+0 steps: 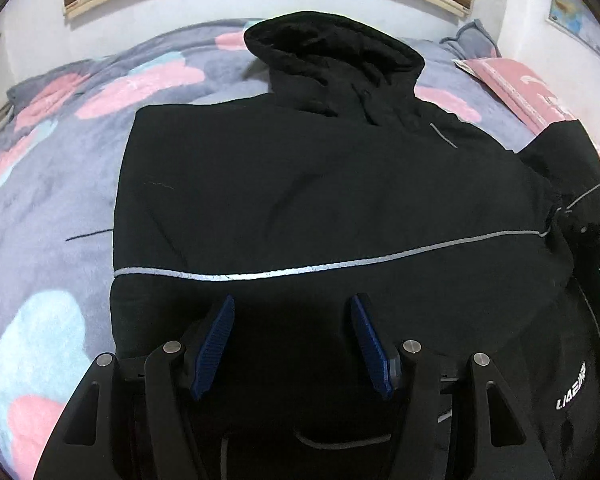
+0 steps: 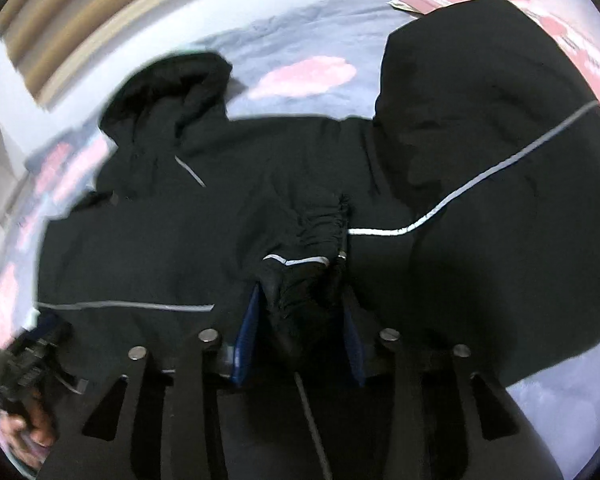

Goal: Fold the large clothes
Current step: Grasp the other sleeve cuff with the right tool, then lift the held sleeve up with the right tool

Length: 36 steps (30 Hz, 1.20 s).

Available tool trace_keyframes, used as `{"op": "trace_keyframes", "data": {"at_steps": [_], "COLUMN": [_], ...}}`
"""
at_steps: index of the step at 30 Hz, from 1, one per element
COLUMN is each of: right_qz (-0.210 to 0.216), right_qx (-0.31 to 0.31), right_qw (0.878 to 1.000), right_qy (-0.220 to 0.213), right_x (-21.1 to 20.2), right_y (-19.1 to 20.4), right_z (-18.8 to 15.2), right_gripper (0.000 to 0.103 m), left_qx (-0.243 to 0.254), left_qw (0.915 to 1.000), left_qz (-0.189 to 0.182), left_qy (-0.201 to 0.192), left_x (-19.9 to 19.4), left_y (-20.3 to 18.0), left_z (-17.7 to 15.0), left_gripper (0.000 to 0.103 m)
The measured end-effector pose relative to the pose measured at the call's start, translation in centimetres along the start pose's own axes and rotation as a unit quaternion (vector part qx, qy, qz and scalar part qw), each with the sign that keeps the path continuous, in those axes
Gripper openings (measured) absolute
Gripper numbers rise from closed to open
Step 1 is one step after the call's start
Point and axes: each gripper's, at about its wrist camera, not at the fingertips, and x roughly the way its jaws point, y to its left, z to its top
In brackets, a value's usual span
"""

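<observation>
Clearly, from the left wrist view, the black hooded jacket (image 1: 320, 184) lies spread on the bed's flowered blanket (image 1: 52, 208), hood (image 1: 332, 56) toward the headboard and a reflective stripe (image 1: 300, 270) crossing its body; the left claw (image 1: 292, 344) hovers over the lower body with its blue pads (image 1: 214, 348) spread and nothing between them. A good fold needs that claw to pin or pinch the near hem so the body does not drag. From the right wrist view, the right claw (image 2: 300, 336) has the gathered sleeve cuff (image 2: 300, 280) bunched between its pads, which appear to pinch it, while the rest of the sleeve (image 2: 500, 160) lies out to the side. The cuff should probably be carried flat across the jacket, keeping the sleeve untwisted and its edge along the body.
</observation>
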Motion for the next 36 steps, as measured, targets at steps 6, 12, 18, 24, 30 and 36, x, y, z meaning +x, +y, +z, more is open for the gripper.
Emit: {"op": "trace_keyframes", "data": {"at_steps": [6, 12, 18, 24, 30, 36], "right_qz": [0.007, -0.071, -0.052, 0.039, -0.015, -0.044], "right_qx": [-0.074, -0.101, -0.094, -0.086, -0.062, 0.048], "right_qw": [0.994, 0.992, 0.994, 0.994, 0.991, 0.990], "right_qy": [-0.083, 0.018, 0.014, -0.049, -0.118, -0.129], "right_x": [-3.8, 4.6, 2.4, -7.7, -14.9, -15.8], "right_y": [4.1, 4.7, 4.0, 2.2, -5.5, -17.4], "right_z": [0.5, -1.5, -1.0, -0.5, 2.1, 4.9], "right_gripper": [0.055, 0.056, 0.054, 0.054, 0.076, 0.079], "left_qx": [-0.011, 0.006, 0.010, 0.013, 0.036, 0.075], "left_qw": [0.9997, 0.9990, 0.9982, 0.9975, 0.9964, 0.9913], "left_qz": [-0.009, 0.006, 0.007, 0.028, 0.014, -0.087], "left_qy": [-0.021, -0.044, -0.058, -0.064, -0.075, -0.063], "left_x": [0.0, -0.1, 0.1, -0.2, -3.8, -3.5], "left_y": [0.2, -0.4, -0.4, -0.7, -5.4, -16.9], "left_z": [-0.5, -1.2, -1.5, -1.5, 0.3, 3.5], "left_gripper": [0.063, 0.065, 0.066, 0.066, 0.066, 0.066]}}
